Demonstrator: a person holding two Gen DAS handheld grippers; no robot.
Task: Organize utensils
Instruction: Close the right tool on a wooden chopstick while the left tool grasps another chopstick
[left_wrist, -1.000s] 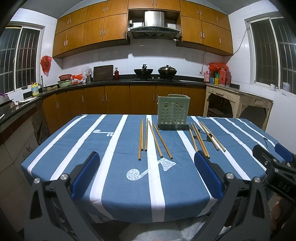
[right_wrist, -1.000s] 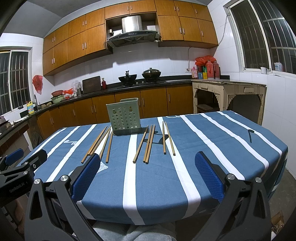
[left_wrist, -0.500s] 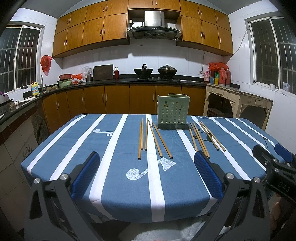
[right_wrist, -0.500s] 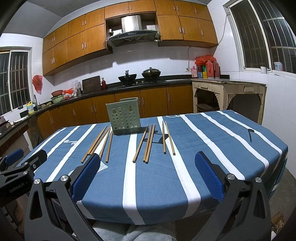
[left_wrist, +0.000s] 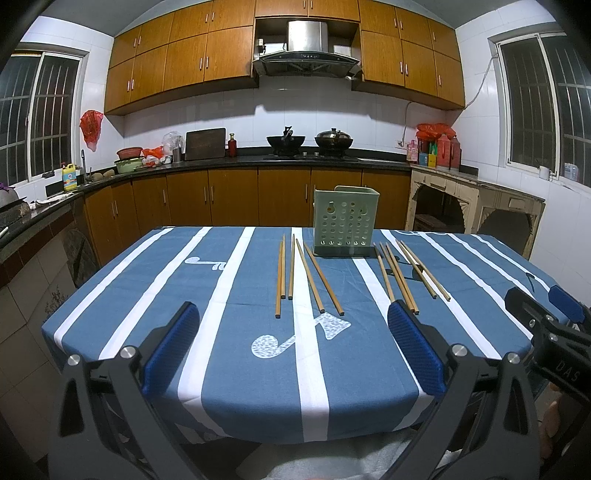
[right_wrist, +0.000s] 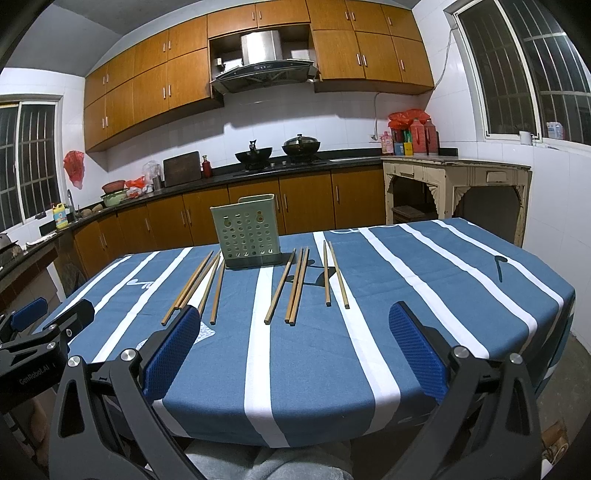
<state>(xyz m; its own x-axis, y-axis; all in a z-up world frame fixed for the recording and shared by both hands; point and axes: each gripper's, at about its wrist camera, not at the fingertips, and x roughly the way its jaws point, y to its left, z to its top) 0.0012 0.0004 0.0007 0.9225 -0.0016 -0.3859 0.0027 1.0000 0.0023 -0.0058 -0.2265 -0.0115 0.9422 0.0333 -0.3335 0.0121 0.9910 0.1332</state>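
The green holder (left_wrist: 345, 221) stands upright on the striped tablecloth (left_wrist: 229, 362), toward the far side of the table, and every place here is read from it. To its left, as the left camera sees it, lies one group of chopsticks (left_wrist: 303, 275), five sticks running from beside the holder's base back toward the near edge; to its right lies a second group of chopsticks (left_wrist: 406, 273), fanned slightly and crossing near their far ends. None stands in the holder as far as the pictures show. The left gripper (left_wrist: 291, 350) and the right gripper (right_wrist: 295, 350) both hang short of the near table edge, well apart from the holder, each with its blue pads spread wide and nothing between them. The risks, as I judge them, come from the sticks themselves: they are thin, round and lie flat on cloth, so a pad coming down at an angle could roll one aside or drag the tablecloth and shift the neighbours. Several lie touching or just beside each other, so a pinch may catch two, or lift one by its end and let it swing and drop. The holder looks light; a stick pushed against its wall instead of over its rim could tip or slide it.
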